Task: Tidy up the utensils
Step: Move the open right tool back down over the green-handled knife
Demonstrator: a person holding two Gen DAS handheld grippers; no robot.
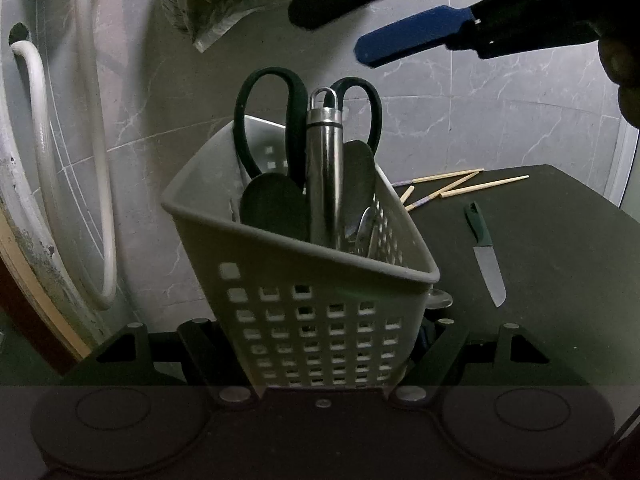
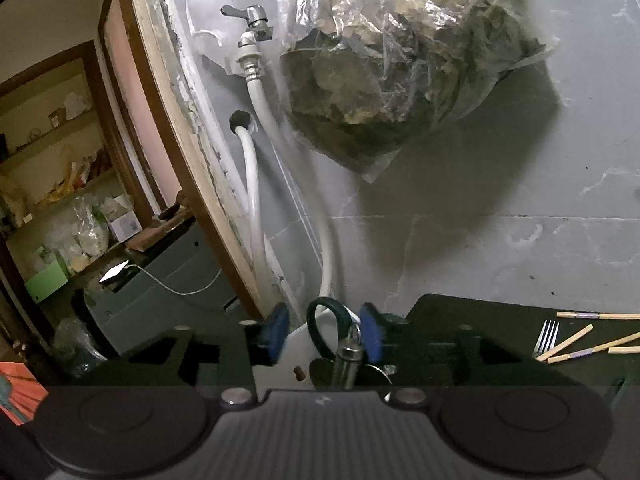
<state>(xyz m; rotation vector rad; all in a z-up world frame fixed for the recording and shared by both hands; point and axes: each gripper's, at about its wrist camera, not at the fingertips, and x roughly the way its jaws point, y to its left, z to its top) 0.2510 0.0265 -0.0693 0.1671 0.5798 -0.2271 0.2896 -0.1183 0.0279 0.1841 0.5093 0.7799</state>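
A grey perforated utensil basket (image 1: 304, 320) stands tilted on the dark table (image 1: 560, 280), and my left gripper (image 1: 324, 340) is shut on its lower part. Inside it are black-handled scissors (image 1: 264, 120), a steel handle with a hanging loop (image 1: 325, 168), dark spatula handles (image 1: 276, 208) and a spoon (image 1: 366, 224). My right gripper (image 1: 328, 36) hovers above the basket, open, with blue pads (image 1: 408, 36). In the right wrist view its jaws (image 2: 323, 336) straddle the scissors loop (image 2: 320, 320) and the steel handle (image 2: 348, 356) without pressing on them.
On the table to the right lie a green-handled knife (image 1: 486, 256), several chopsticks (image 1: 452, 184) and a fork (image 2: 546, 336). Behind, on the tiled wall, hang a plastic bag of greens (image 2: 400, 60), a tap (image 2: 254, 20) and white hoses (image 2: 254, 200). A door frame (image 2: 192, 140) stands at the left.
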